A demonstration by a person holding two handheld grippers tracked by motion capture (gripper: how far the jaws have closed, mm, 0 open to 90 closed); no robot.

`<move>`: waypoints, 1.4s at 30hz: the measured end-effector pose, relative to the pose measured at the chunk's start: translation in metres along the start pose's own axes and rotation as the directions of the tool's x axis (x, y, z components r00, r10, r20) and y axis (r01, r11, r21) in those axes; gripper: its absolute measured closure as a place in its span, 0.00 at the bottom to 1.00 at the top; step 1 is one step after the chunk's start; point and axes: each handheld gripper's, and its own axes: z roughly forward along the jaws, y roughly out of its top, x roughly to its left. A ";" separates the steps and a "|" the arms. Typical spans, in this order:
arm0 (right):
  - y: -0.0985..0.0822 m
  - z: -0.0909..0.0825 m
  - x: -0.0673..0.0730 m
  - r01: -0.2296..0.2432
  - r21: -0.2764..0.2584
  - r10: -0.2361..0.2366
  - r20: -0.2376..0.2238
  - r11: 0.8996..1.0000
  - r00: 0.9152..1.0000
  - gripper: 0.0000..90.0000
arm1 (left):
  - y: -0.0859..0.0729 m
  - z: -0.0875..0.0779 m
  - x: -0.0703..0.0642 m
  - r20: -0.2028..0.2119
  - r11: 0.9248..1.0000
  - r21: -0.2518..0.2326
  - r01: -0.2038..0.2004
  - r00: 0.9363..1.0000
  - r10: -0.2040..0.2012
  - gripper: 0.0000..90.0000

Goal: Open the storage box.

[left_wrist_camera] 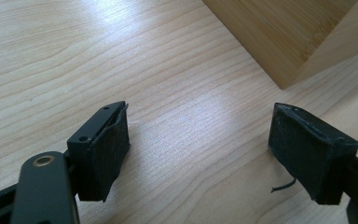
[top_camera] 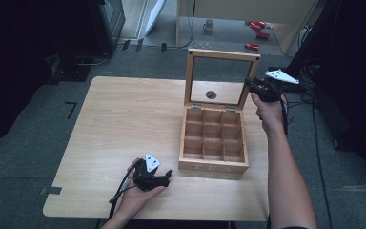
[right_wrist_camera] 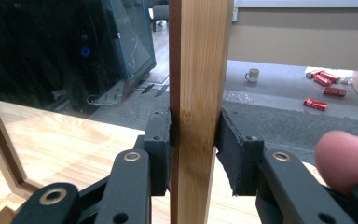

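Table: we see a light wood-grain rectangular table (top_camera: pixel 124 124) on a grey carpeted floor (top_camera: pixel 24 157).
Floor beyond the table: we see a pale ceramic mug (top_camera: pixel 208 25) standing alone on the bare floor, and to its right several red cans (top_camera: pixel 257 33) lying scattered, near a light wooden cabinet panel (top_camera: pixel 248 9).
Far left: we make out a dark glass-fronted cabinet (top_camera: pixel 112 19), with black cables (top_camera: pixel 90 59) on the floor at its foot.
Right side: we see more black cables (top_camera: pixel 319 143) trailing across the carpet.
Carpet marks: we note short black tape strips (top_camera: pixel 70 109) left of the table.
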 end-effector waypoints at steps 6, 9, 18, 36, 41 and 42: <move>0.003 0.008 -0.001 -0.007 0.019 0.007 0.016 1.000 1.000 0.74 | 0.000 0.000 0.000 -0.003 1.000 0.001 -0.005 1.000 0.005 0.23; 0.005 0.013 -0.002 -0.015 0.029 0.014 0.025 0.999 1.000 0.74 | 0.000 0.000 0.000 -0.004 1.000 0.001 -0.005 1.000 0.005 0.23; 0.009 0.022 -0.002 -0.040 0.060 0.037 0.047 0.997 0.998 0.74 | 0.000 0.000 -0.001 -0.007 1.000 0.004 -0.014 1.000 0.014 0.24; 0.009 0.023 0.005 -0.098 0.052 0.092 0.105 0.994 0.990 0.70 | 0.000 0.000 -0.003 -0.009 1.000 0.004 -0.028 1.000 0.028 0.25; 0.012 0.010 0.007 -0.099 0.040 0.094 0.108 0.994 0.990 0.59 | 0.000 0.000 -0.003 -0.009 1.000 0.005 -0.030 1.000 0.030 0.25; 0.012 0.007 0.007 -0.099 0.037 0.095 0.109 0.994 0.990 0.57 | 0.000 0.000 -0.003 -0.009 1.000 0.005 -0.030 1.000 0.030 0.25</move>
